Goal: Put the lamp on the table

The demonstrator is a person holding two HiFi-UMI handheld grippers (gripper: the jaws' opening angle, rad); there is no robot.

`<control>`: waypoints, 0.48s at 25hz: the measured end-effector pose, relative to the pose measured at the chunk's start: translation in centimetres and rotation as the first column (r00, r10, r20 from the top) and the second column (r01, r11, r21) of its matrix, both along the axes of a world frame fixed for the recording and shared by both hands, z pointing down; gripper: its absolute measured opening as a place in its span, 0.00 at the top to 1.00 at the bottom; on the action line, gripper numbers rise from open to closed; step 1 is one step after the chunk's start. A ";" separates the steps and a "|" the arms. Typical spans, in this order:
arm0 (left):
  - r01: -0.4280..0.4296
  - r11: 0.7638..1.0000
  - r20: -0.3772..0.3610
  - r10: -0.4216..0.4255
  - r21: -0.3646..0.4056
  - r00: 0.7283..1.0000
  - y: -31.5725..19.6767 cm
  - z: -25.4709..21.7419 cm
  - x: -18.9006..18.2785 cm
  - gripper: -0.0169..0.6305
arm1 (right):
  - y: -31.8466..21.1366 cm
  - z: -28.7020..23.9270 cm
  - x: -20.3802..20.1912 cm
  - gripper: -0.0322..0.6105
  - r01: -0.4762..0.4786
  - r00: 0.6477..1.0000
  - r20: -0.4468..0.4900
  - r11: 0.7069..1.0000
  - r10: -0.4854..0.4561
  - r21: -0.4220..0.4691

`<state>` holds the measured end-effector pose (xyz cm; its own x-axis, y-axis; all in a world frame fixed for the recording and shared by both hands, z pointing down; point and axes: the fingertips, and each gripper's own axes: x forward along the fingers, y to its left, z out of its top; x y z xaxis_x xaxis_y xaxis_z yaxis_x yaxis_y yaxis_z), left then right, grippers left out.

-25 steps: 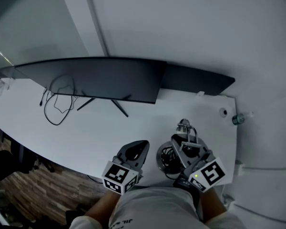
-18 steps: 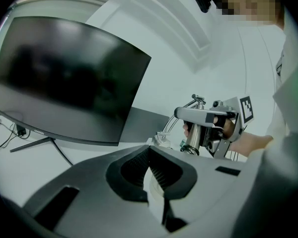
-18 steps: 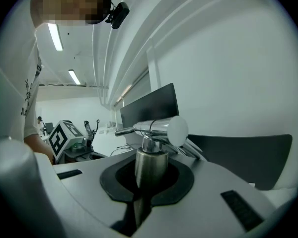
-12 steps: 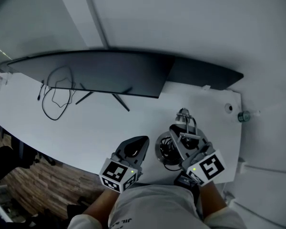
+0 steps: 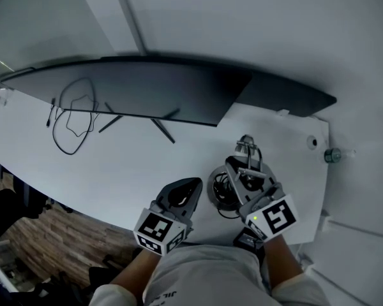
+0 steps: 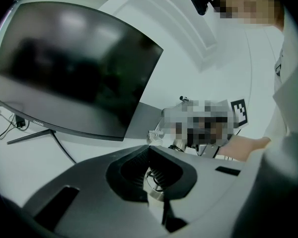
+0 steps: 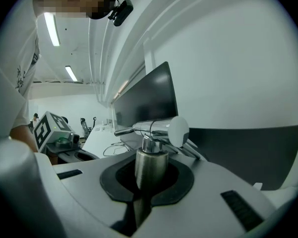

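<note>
The lamp (image 5: pixel 246 150) is chrome, with a round base (image 5: pixel 217 193) and a dark cord coiled on it. My right gripper (image 5: pixel 241 173) is shut on its upright metal stem (image 7: pixel 150 168), and the lamp's shiny head (image 7: pixel 165 128) juts out just past the jaws. The base is low over the white table (image 5: pixel 115 164) near the front edge; I cannot tell whether it touches. My left gripper (image 5: pixel 193 185) is beside the base on its left, shut with nothing in it (image 6: pixel 149 150). Part of the base shows through the hollow between its jaws.
A wide dark monitor (image 5: pixel 147 94) on a thin-legged stand lines the back of the table, with a second dark screen (image 5: pixel 287 97) to its right. A looped black cable (image 5: pixel 70 116) lies at the left. A small round fitting (image 5: pixel 313 142) sits near the right edge.
Both grippers have crept a little further in over the table and lower, the right one carrying the lamp along. The grip on the stem is unchanged.
</note>
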<state>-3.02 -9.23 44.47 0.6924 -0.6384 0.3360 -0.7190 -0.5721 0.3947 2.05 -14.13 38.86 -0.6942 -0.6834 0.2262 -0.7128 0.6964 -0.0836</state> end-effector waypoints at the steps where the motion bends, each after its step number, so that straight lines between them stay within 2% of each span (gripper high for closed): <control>1: 0.003 1.000 0.001 -0.003 -0.004 1.000 -0.2 0.2 -0.1 0.98 | -0.3 0.2 -0.2 0.89 -0.002 1.000 -0.003 1.000 0.002 -0.001; 12: 0.012 1.000 0.023 -0.011 -0.028 1.000 -1.7 1.6 -1.4 0.98 | -2.9 2.3 -0.5 0.89 -0.036 0.999 0.013 0.999 0.036 -0.016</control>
<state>-4.40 -10.88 46.12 0.6770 -0.6367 0.3693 -0.7345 -0.5526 0.3938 1.50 -17.05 41.18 -0.6723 -0.7042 0.2284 -0.7360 0.6689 -0.1039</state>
